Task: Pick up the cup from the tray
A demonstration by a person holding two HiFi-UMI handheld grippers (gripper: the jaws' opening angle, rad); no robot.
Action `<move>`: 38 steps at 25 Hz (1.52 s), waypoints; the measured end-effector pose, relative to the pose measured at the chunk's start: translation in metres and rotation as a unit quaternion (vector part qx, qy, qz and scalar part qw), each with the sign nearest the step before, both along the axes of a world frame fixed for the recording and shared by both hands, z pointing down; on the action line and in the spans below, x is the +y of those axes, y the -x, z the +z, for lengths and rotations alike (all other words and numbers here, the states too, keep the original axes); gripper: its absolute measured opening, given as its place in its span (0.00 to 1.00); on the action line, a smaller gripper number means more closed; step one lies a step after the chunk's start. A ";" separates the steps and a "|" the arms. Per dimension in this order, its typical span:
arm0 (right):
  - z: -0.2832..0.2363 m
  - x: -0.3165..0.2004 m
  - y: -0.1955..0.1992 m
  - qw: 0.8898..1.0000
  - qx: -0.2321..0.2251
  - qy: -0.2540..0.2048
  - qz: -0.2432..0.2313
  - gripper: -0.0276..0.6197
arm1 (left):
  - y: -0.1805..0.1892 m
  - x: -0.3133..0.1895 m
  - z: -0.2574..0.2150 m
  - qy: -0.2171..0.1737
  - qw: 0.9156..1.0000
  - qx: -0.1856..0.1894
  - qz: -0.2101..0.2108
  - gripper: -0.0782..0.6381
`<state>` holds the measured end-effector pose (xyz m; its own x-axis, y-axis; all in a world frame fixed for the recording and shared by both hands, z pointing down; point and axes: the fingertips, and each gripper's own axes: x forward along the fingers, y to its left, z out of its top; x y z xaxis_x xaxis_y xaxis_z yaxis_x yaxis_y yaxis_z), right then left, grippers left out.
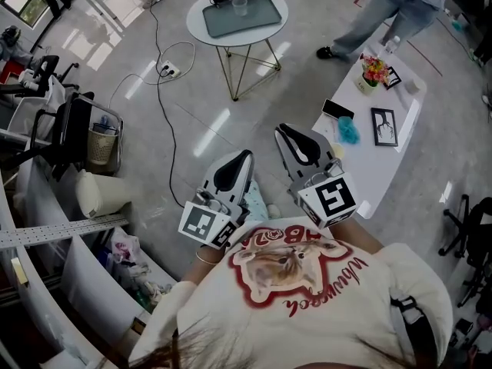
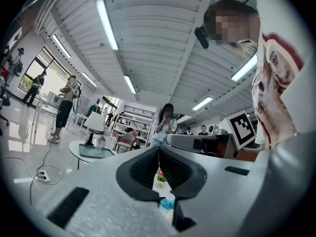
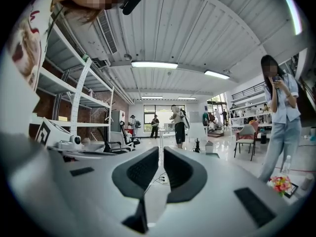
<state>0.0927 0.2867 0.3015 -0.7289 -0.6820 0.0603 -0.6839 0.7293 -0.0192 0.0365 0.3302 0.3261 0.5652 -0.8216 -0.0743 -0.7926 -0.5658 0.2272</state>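
In the head view, the left gripper [image 1: 244, 156] and the right gripper [image 1: 282, 129] are held close in front of the person's chest, side by side over the floor. The cup [image 1: 240, 6] stands on the grey tray [image 1: 261, 18] on a small round table [image 1: 201, 31], well apart from both grippers and straight ahead of them. Neither is clearly nearer. The left one sits more directly below the cup in this view, but its jaws angle slightly to the right of it. The right one angles slightly to the left. The cup looks upright, with its long axis vertical and its mouth up, though it is small here.

In the left gripper view, the jaws are clenched tip to tip with nothing gripped. Only a flower pot on a far table shows through the gap below the tips. The cup stands on the tray far off, to the left of the jaws' line, so this gripper would need to swing left and travel forward.

In the right gripper view, the jaws are pressed together and empty. The round table lies in the distance, just right of the jaws' line, and the cup cannot be made out there. Whichever gripper goes must first release its jaws.
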 end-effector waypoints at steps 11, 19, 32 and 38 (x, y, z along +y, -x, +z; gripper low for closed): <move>0.002 -0.078 0.037 1.000 0.003 -0.002 0.011 0.12 | 0.032 -0.083 0.007 0.000 1.000 -0.003 0.025 0.13; -0.003 -0.148 0.067 1.000 0.001 -0.003 0.027 0.12 | 0.065 -0.160 -0.001 -0.002 0.999 0.002 0.037 0.13; -0.001 -0.236 0.098 0.998 -0.007 -0.006 0.058 0.12 | 0.103 -0.251 -0.001 -0.012 0.998 -0.009 0.060 0.13; 0.002 -0.250 0.114 0.998 -0.008 0.001 0.065 0.12 | 0.121 -0.267 0.003 -0.008 0.998 -0.007 0.060 0.13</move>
<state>-0.0211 0.0372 0.3034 -0.6352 -0.7707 0.0501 -0.7723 0.6344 -0.0326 -0.0841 0.0631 0.3293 0.6604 -0.7468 -0.0786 -0.7219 -0.6602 0.2071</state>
